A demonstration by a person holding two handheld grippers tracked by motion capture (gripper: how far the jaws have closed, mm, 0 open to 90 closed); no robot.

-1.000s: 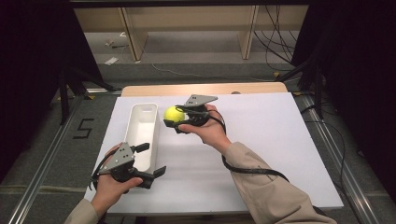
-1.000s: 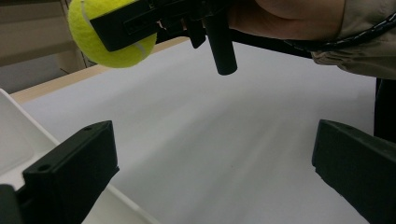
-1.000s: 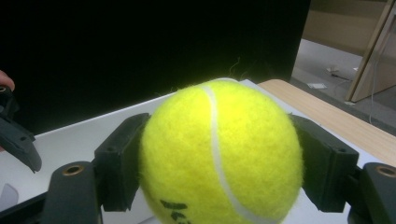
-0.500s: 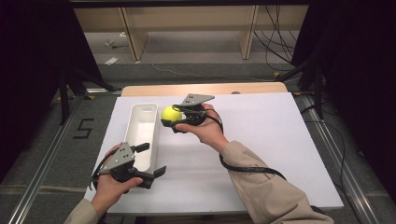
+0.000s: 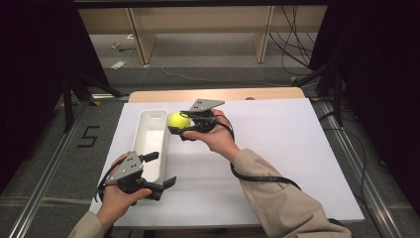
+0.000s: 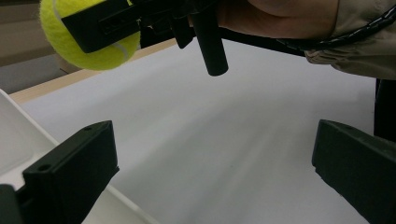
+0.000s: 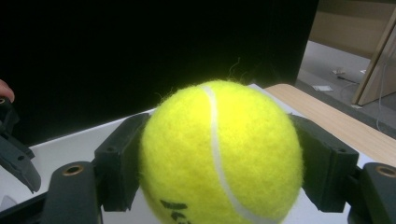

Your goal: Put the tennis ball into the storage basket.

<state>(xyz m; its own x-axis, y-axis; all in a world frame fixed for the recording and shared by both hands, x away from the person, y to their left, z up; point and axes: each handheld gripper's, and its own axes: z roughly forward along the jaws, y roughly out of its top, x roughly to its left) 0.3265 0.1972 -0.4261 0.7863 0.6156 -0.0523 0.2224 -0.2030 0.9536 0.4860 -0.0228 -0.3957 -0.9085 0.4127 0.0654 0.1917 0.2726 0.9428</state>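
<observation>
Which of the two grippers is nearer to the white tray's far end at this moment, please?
The right. The right gripper, shut on the tennis ball, hangs just beside the far part of the white tray; the left gripper, open, sits at its near end.

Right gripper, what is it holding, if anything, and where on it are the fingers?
The right gripper holds a yellow tennis ball, its two fingers pressed against opposite sides of the ball. The left gripper is open and holds nothing.

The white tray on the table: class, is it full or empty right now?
Empty. The high view shows the white tray's bare inside; the tennis ball sits clamped in the right gripper beside its rim.
</observation>
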